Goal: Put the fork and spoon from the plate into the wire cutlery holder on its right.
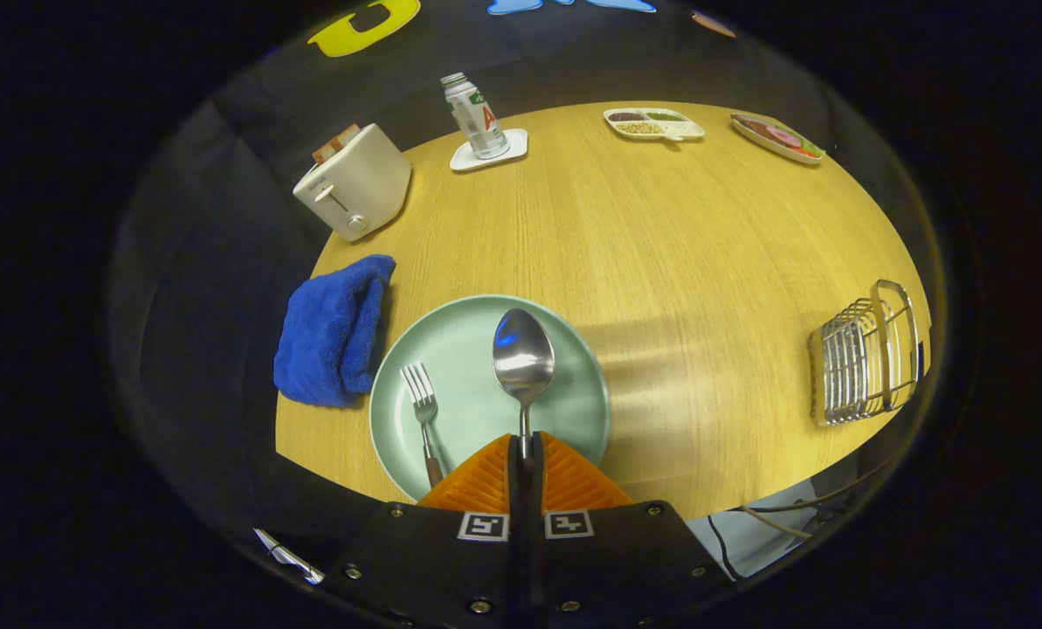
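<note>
My gripper (524, 447) is shut on the spoon (523, 358), its orange fingers (481, 480) pressed together around the handle. The spoon's bowl points away from me over the pale green plate (573, 402); I cannot tell whether it is lifted or resting. The fork (422, 415) lies on the plate just left of the fingers, tines pointing away, its dark handle passing beside the left finger. The wire cutlery holder (866, 354) stands far to the right of the plate, near the table's right edge.
A blue folded cloth (333, 332) lies left of the plate. Farther back are a white toaster (355, 182), a bottle (475, 116) on a white coaster, a divided snack tray (654, 123) and a dish of food (778, 137). Bare wooden table (704, 262) lies between plate and holder.
</note>
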Demonstrator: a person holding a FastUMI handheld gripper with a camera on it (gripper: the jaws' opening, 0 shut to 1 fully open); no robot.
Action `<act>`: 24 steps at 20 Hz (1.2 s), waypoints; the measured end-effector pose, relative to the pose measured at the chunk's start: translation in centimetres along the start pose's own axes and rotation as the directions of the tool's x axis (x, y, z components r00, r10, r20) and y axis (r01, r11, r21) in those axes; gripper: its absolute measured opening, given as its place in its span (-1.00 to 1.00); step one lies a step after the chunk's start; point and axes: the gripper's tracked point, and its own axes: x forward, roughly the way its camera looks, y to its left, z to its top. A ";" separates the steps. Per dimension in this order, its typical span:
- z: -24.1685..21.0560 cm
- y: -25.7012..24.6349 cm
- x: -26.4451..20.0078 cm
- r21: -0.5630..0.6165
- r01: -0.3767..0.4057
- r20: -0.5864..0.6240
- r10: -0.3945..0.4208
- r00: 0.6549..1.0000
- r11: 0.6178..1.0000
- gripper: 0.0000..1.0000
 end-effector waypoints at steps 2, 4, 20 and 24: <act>1.6 -2.2 -1.5 0.014 0.054 0.056 -0.054 0.997 0.998 -0.98; 2.9 -4.5 -3.0 0.059 0.100 0.098 -0.106 0.990 0.993 -0.98; -1.8 -20.7 -9.5 0.344 0.374 -0.051 -0.380 0.924 0.861 -0.98; -1.2 -21.3 -9.3 0.349 0.370 -0.094 -0.360 0.928 0.861 -0.99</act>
